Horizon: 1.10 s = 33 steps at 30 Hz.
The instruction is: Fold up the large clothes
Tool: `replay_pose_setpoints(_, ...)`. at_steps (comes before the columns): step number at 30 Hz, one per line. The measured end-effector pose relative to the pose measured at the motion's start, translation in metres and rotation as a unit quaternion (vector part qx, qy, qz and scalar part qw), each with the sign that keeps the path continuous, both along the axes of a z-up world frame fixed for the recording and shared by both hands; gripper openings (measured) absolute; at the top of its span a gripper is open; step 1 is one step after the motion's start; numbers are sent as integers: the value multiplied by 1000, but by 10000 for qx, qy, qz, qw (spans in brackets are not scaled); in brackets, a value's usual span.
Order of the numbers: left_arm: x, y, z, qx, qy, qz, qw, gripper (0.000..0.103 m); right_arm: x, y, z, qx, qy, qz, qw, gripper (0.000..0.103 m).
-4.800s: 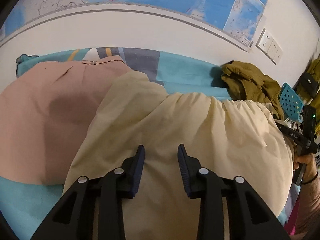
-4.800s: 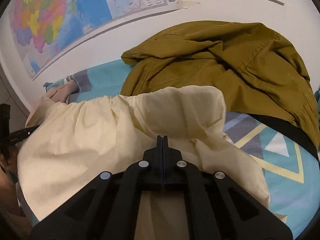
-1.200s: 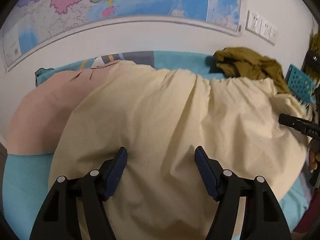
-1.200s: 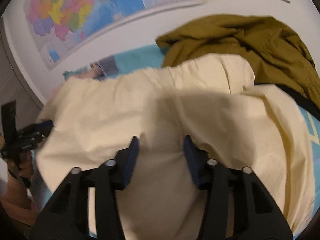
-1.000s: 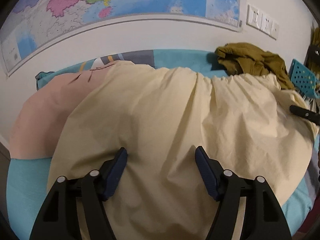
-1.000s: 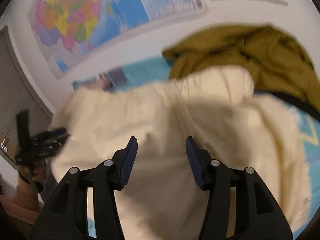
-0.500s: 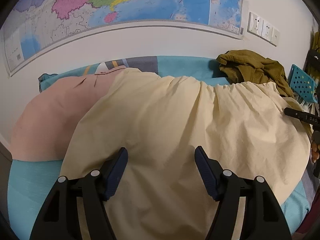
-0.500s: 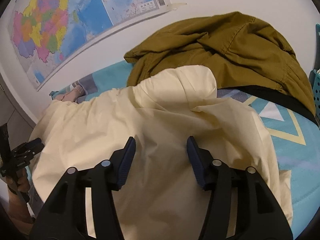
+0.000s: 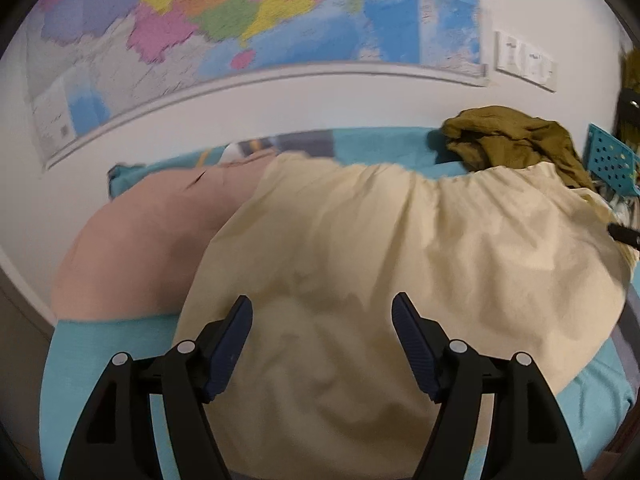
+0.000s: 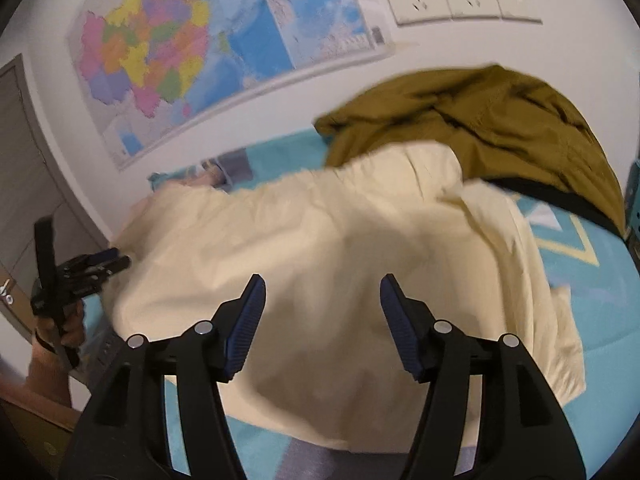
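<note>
Left gripper (image 9: 322, 318) gapes wide, empty, above the cream garment (image 9: 400, 260) on my bed (image 9: 104, 344); a basket (image 9: 610, 160) sits far right, contents unclear. Right gripper (image 10: 322, 300) likewise wide, holding nothing. I judge I'm between folds; next I must pinch an edge.
</note>
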<state>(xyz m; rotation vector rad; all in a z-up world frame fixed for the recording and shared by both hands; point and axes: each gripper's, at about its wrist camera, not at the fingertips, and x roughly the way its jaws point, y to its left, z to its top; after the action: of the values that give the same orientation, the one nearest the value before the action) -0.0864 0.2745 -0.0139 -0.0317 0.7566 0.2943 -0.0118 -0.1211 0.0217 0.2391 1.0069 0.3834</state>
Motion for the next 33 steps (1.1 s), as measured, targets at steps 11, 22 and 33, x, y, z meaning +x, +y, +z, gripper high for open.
replay_pose_setpoints(11,-20,24,-3,-562,-148,138,9982,69,-10,-1,-6,21,42,-118,9999,59)
replay_pose_setpoints(22,-48,33,-20,-840,-104,94,9964,69,-16,44,-27,124,324,671,9971,60)
replay_pose_setpoints(33,-53,31,-14,-850,-125,314,9958,78,-28,111,31,70,-573,1762,9827,72)
